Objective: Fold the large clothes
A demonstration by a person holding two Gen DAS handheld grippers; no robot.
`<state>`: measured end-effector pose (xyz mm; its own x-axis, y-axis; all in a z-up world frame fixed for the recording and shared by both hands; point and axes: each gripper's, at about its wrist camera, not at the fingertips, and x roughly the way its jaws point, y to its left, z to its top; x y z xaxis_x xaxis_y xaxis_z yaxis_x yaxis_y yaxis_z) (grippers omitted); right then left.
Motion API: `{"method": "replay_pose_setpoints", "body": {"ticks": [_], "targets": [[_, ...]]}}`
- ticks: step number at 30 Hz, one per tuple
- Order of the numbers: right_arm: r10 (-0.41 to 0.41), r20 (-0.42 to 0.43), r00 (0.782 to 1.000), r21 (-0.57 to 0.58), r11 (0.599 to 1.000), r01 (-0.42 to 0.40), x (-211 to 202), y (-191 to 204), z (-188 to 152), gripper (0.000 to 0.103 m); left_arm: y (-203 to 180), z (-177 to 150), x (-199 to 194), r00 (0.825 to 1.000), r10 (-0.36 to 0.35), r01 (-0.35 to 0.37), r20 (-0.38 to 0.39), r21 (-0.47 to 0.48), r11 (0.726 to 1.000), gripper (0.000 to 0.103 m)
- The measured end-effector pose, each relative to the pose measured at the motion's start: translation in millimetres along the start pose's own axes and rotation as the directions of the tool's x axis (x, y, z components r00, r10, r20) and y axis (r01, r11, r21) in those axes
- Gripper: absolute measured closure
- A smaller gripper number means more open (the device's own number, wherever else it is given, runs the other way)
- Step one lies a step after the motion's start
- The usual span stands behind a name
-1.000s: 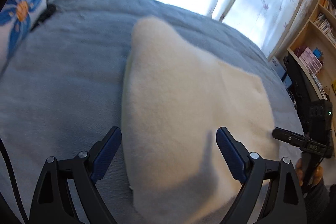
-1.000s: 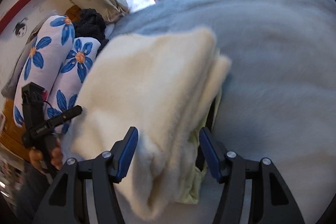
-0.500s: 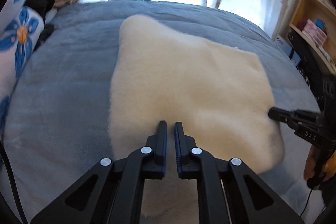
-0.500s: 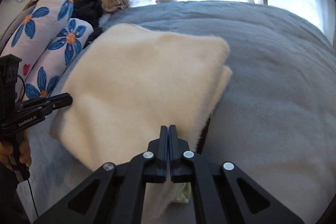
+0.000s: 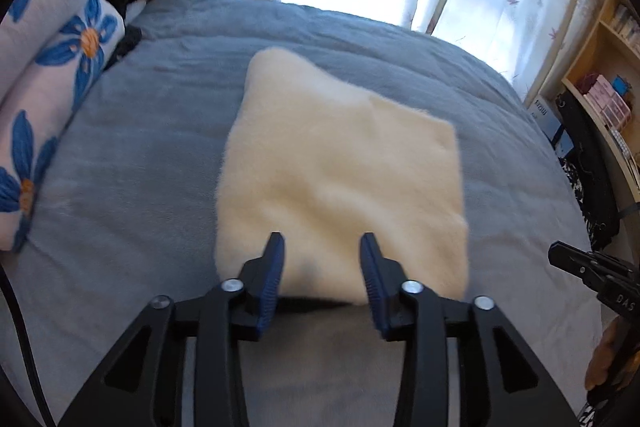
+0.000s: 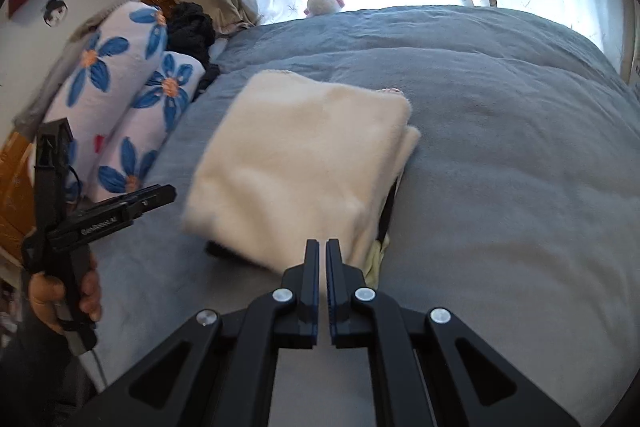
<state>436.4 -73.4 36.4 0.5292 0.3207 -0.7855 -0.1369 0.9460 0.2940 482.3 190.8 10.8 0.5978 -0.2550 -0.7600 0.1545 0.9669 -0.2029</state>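
Cream garment lies folded on the bed. My left gripper is opening, empty; my right gripper clenched, empty. I should square the edges before leaving.

Cream folded fleece garment: fluffy, matt pile. Grey-blue bed cover: soft, brushed cloth, matt. White blue-flowered pillows at 9 o'clock: smooth printed cotton. Black gripper arms: matt plastic, shiny metal rivets; blue ribbed rubbery pads.
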Motion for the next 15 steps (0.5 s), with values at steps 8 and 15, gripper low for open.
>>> {"method": "replay_pose_setpoints", "body": {"ticks": [8,15], "targets": [[-0.003,0.058,0.998,-0.043,0.999,0.006,-148,34,-45,0.095,-71,-36,-142,0.996,-0.014,0.007,0.091,0.071,0.997,0.022],[-0.096,0.196,0.976,-0.115,0.986,0.120,-246,62,-108,0.043,-142,-99,-231,0.990,-0.044,0.020,0.136,0.173,0.985,0.022]]}}
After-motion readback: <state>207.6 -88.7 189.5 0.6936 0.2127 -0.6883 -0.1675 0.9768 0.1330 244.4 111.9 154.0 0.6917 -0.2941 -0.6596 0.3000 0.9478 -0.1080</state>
